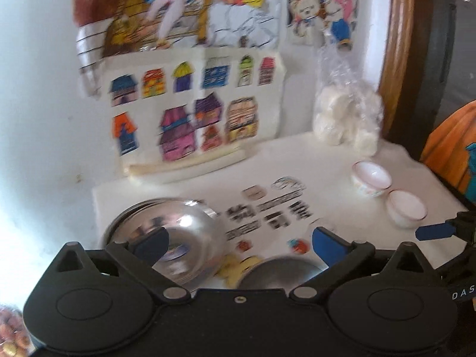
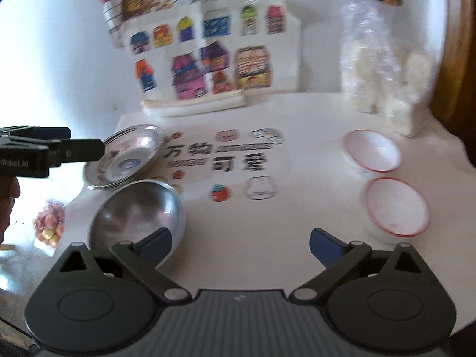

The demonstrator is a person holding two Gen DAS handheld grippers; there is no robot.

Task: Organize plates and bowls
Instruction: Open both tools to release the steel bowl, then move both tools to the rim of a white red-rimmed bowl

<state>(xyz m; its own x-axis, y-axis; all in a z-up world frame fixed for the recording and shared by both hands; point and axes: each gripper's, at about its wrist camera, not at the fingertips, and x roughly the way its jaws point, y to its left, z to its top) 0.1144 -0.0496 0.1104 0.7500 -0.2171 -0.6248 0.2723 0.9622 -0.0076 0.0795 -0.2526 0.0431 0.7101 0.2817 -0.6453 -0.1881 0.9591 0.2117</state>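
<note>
From the left wrist camera, the left gripper (image 1: 238, 241) is hanging over the desk (image 1: 327, 160) with its jaws spread wide and nothing between them. Using the printed mat (image 1: 267, 208) in the middle of the desk as the landmark, a steel bowl (image 1: 178, 238) is sitting at its left edge, partly behind one blue finger, and a second steel rim (image 1: 279, 270) is peeking out at its near edge. Two white bowls (image 1: 372, 178) with red rims are standing side by side to the right of the mat.

From the right wrist camera, the right gripper (image 2: 239, 247) is also showing wide, empty jaws. A stack of steel plates (image 2: 131, 154) is lying at the mat's (image 2: 238, 160) left edge, with the steel bowl (image 2: 139, 214) just nearer than it. The white bowls (image 2: 372, 154) are resting apart, not nested, to the mat's right.

The step in hand looks like a pause between placements, both grippers being free. The next move probably calls for closing on the rim of one white bowl and nesting it in the other.
</note>
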